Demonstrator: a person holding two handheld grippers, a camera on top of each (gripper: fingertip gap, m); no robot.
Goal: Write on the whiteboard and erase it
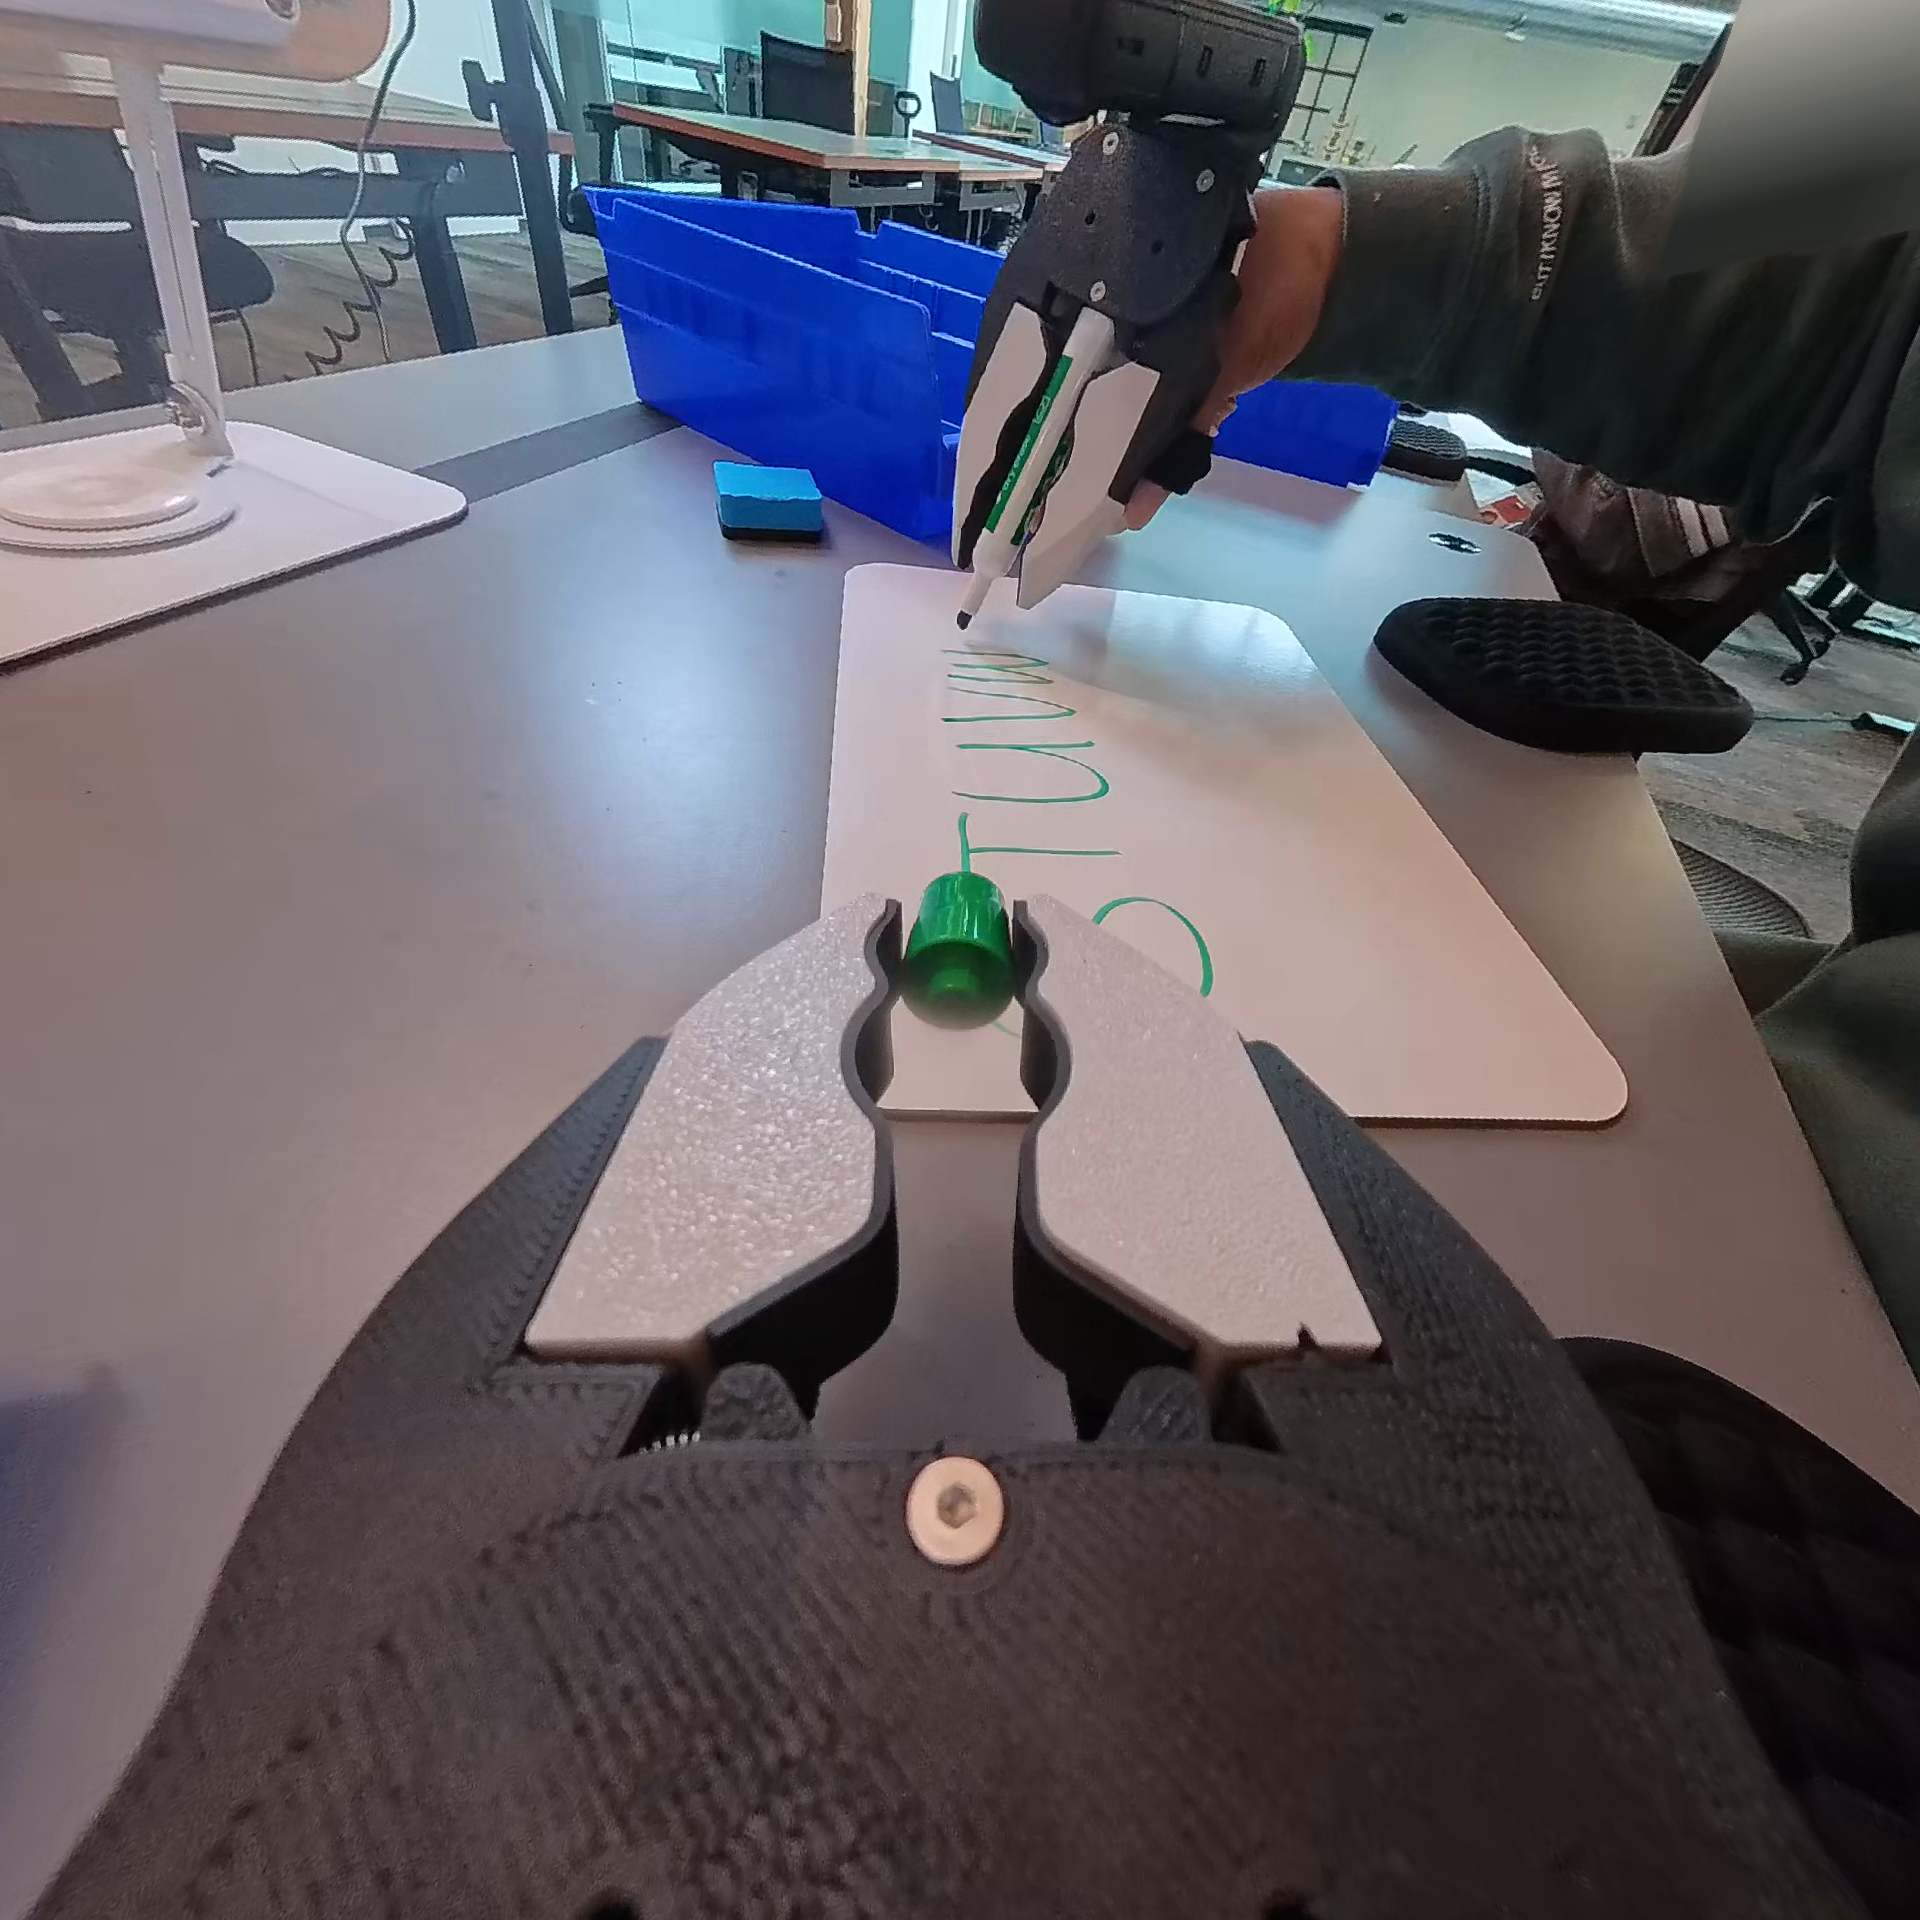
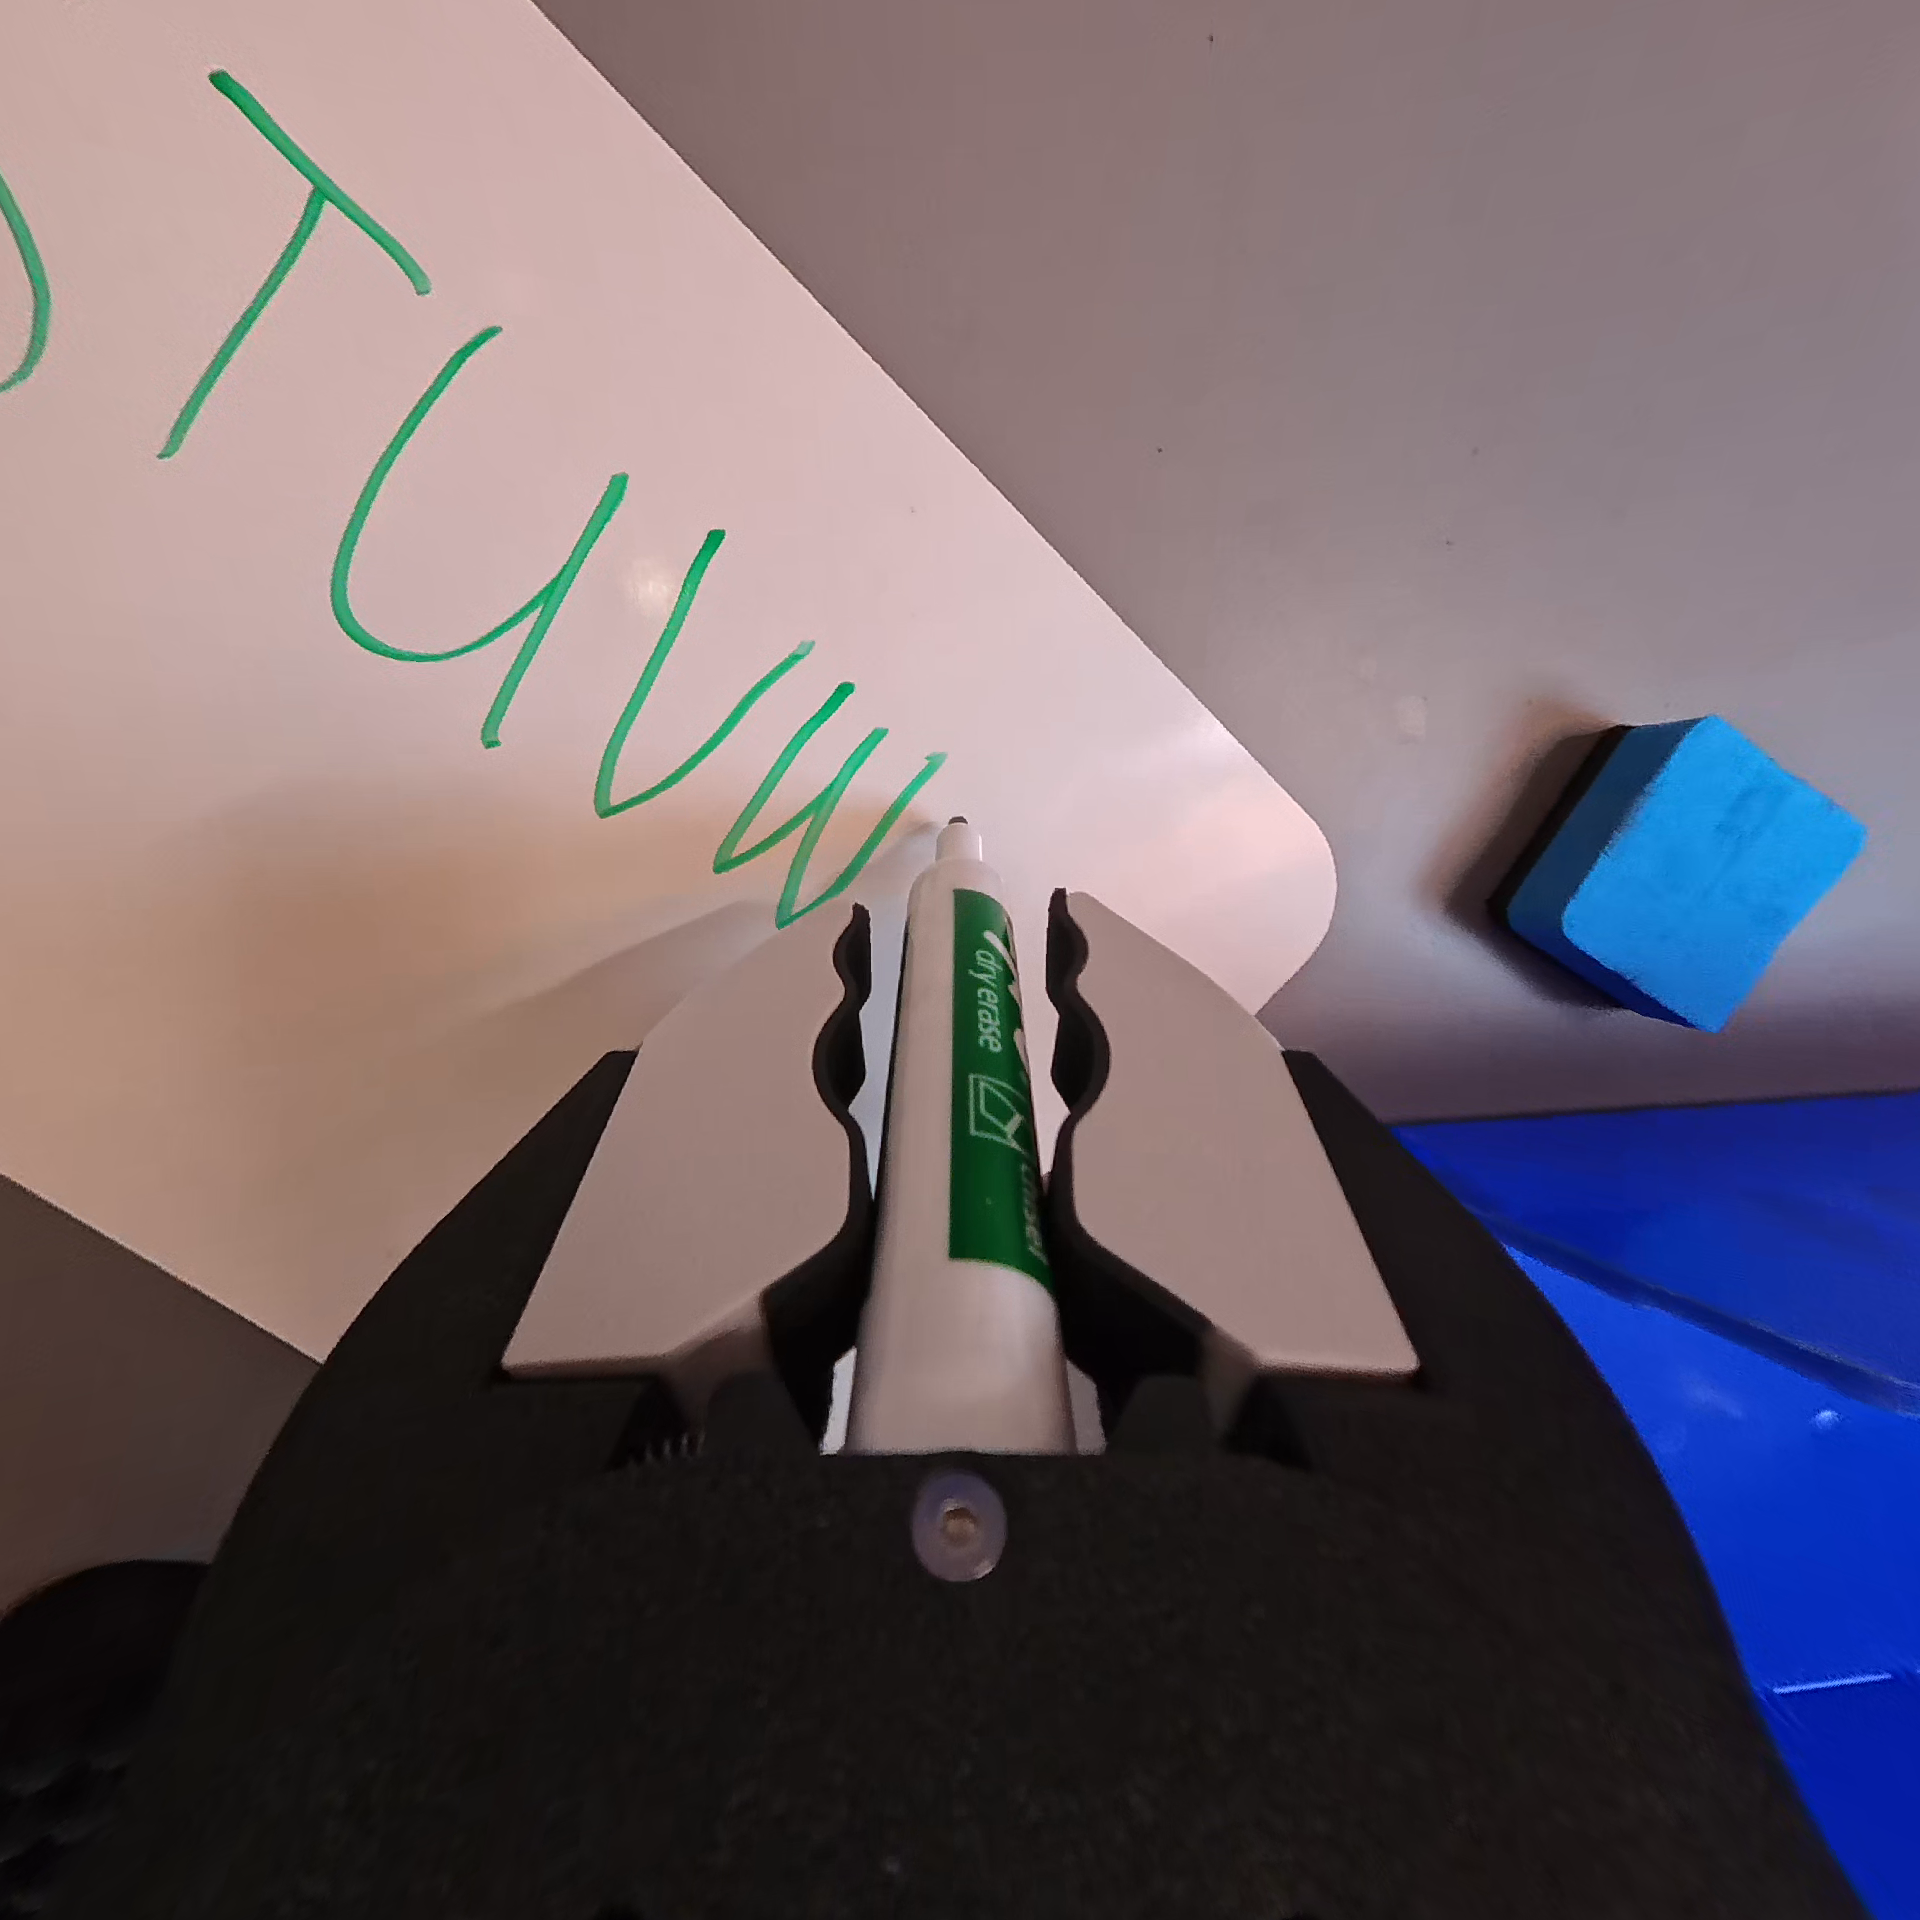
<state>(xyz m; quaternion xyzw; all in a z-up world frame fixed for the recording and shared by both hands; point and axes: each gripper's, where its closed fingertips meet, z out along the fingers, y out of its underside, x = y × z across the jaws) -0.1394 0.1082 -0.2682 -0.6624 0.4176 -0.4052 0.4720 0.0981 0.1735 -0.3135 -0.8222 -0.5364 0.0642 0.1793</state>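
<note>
Right wrist view: our right tongs (image 2: 956,914) clamp the marker (image 2: 966,1143), tip near the whiteboard (image 2: 727,416) corner, so strokes may overrun; left tongs (image 1: 954,925) pinch the cap (image 1: 956,961).

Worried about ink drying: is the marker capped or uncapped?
Uncapped. The marker in the right gripper shows a bare tip; the left gripper holds the green cap.
</note>
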